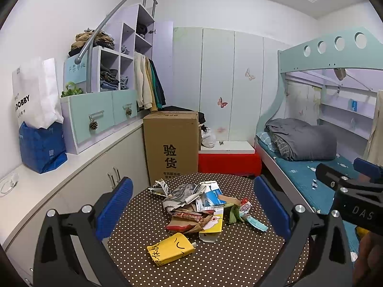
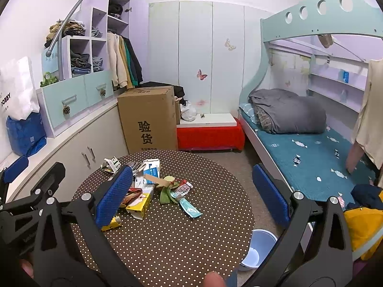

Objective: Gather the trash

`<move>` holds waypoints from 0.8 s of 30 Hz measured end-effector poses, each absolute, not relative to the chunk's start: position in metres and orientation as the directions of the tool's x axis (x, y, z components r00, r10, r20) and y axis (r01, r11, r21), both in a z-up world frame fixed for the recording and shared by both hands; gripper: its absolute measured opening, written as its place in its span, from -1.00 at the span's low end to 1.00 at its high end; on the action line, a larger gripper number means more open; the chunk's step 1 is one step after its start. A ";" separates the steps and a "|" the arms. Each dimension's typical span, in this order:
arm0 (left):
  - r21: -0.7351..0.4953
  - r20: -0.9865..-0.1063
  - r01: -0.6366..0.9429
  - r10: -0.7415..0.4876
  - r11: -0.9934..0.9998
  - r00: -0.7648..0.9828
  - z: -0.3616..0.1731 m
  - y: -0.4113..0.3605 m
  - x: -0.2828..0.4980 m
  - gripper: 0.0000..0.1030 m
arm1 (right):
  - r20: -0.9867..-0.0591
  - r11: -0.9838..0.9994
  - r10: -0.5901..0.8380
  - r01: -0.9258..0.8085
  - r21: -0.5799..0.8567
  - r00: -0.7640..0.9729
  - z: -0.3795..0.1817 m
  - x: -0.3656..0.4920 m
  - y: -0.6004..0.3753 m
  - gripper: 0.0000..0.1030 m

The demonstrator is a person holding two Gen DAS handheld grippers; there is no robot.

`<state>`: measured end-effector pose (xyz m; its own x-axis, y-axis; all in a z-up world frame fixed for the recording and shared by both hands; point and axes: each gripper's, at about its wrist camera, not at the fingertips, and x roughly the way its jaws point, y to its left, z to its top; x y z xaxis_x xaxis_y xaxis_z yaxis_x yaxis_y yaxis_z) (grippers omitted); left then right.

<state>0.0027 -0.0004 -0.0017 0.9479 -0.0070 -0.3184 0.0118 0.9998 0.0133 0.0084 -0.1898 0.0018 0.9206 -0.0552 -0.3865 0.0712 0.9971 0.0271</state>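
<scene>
A pile of trash [image 1: 198,205] lies on the round brown polka-dot table [image 1: 239,258]: crumpled newspaper, a blue-white box [image 1: 211,197], torn cartons, wrappers. A yellow carton [image 1: 171,248] lies apart, nearest me. My left gripper [image 1: 194,209] is open and empty above the table's near side, its jaws wide either side of the pile. My right gripper [image 2: 192,191] is also open and empty over the table [image 2: 172,239]; the pile [image 2: 153,191] sits by its left finger. A pale blue bin [image 2: 259,248] stands on the floor at the table's right edge.
A tall cardboard box [image 1: 171,143] and a red-skirted low platform [image 1: 229,162] stand behind the table. White cabinets [image 1: 95,174] run along the left. A bunk bed with a teal mattress [image 2: 306,157] and grey duvet is at the right.
</scene>
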 end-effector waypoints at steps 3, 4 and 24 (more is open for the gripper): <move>0.011 -0.319 0.011 -0.007 1.000 0.948 -0.002 -0.001 0.003 0.92 | -0.387 0.997 -0.055 0.071 0.026 0.921 0.002 0.009 -0.189 0.90; 0.012 -0.319 0.011 -0.006 1.000 0.948 -0.002 0.000 0.003 0.92 | -0.386 0.997 -0.056 0.071 0.026 0.921 0.002 0.009 -0.189 0.90; -0.016 -0.382 0.018 -0.022 1.000 0.924 -0.023 0.010 0.026 0.92 | -0.438 0.998 -0.051 0.059 0.003 0.897 -0.009 0.030 -0.184 0.90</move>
<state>0.0259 0.0096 -0.0227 0.9238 -0.0225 -0.3823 0.0179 0.9997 -0.0156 0.0297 -0.1838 -0.0090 0.8974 -0.0514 -0.4382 0.0587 0.9983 0.0033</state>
